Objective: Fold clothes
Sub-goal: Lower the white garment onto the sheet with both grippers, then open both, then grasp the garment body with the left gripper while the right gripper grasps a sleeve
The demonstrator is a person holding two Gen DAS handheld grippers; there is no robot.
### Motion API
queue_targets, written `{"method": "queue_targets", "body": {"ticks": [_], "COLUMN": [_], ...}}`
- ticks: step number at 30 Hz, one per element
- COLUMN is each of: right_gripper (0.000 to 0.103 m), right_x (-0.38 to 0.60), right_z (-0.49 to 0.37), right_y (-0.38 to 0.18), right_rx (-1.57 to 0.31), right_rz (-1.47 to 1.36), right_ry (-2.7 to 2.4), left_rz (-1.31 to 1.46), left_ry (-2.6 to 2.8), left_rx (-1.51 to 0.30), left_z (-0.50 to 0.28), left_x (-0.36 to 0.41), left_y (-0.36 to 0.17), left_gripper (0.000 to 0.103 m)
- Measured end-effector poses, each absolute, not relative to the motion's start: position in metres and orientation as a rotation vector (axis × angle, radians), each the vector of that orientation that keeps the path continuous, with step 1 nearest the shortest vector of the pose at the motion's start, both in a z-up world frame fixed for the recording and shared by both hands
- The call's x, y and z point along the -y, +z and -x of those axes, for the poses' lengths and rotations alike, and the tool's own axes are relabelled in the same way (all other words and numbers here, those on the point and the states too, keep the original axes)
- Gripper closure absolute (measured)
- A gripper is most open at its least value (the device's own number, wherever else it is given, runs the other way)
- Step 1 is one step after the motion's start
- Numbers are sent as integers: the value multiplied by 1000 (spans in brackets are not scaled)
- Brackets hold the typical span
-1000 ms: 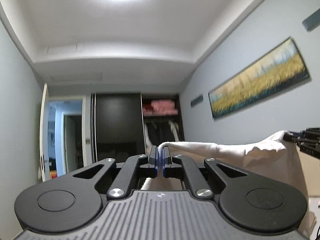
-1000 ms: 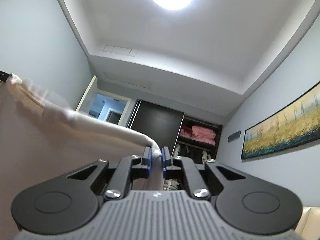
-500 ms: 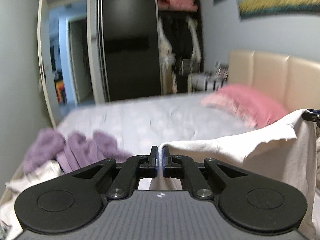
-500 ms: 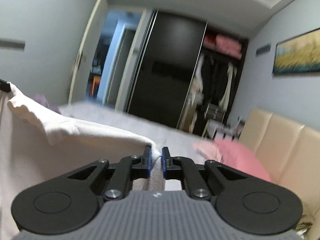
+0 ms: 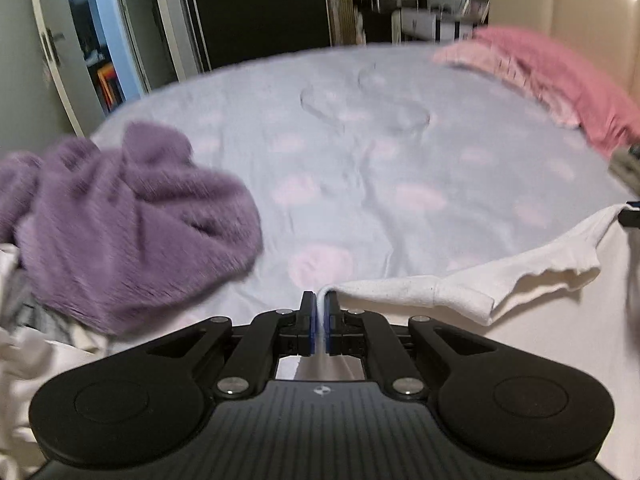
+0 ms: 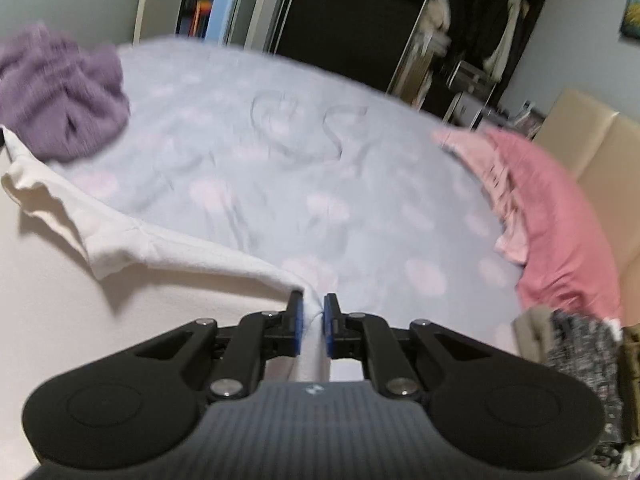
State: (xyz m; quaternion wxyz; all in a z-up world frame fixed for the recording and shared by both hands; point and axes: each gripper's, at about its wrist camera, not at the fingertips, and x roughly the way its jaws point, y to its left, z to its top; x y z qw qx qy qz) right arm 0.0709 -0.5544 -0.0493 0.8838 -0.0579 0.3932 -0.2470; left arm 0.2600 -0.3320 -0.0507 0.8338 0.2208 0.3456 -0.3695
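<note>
The white garment (image 5: 460, 292) is held stretched by its top edge between the 2 tongs, the left gripper (image 5: 319, 312) and right gripper (image 6: 311, 318) each clamped on 1 corner, its long axis lying crosswise above the near edge of the bed (image 5: 360, 152).

1. A bed (image 5: 380, 152) is filling the middle of both views, wearing a pale blue sheet with faint pink patches.
2. A pink pillow (image 6: 560, 216) is lying at the bed's head end, touching a beige padded headboard (image 5: 580, 4).
3. A dark sliding wardrobe door (image 5: 256, 8) is standing beyond the bed's far edge.
4. Open wardrobe shelves (image 6: 476, 28), with hanging garments, are showing beside that door.
5. A white door (image 5: 52, 52) is standing ajar left of the wardrobe, beyond the bed.
</note>
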Motion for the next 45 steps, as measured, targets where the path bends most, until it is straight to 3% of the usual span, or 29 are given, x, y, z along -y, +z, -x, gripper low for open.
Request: {"method": "queue_targets", "body": {"ticks": [9,13,14,17,26,33,45], "right_gripper": [92,87,86,64,59,60,60], "right_x": [595,599,599,603,601,571,527], "right_z": [-119,-125,-124,-113,-23,71,170], "right_y": [-133,-140,-137,-122,-62,-50,-55], "right_rx": [-971,-977,-977,-971,-941,-1017,-1029], "right_rz": [41,34,31,21,-142,-240,-377], "right_ry": [-503,-495,-495,-479,-488,-498,-553], "left_rz": [-526,-506,-497,-448,-418,-410,-404], "left_ry": [-773,-775,-778,-778,-756,-765,-719], "left_rx": [-884,-882,-882,-882,-925,-1022,-1181], "left_z": [-289,-292,-292,-290,-247,-187,-111], "left_x": [353,352,350,333,259,188,127], "left_y": [-131,-135,-133,-119,-73,-56,-89], "left_gripper": [99,94,87,63,61,55,56]}}
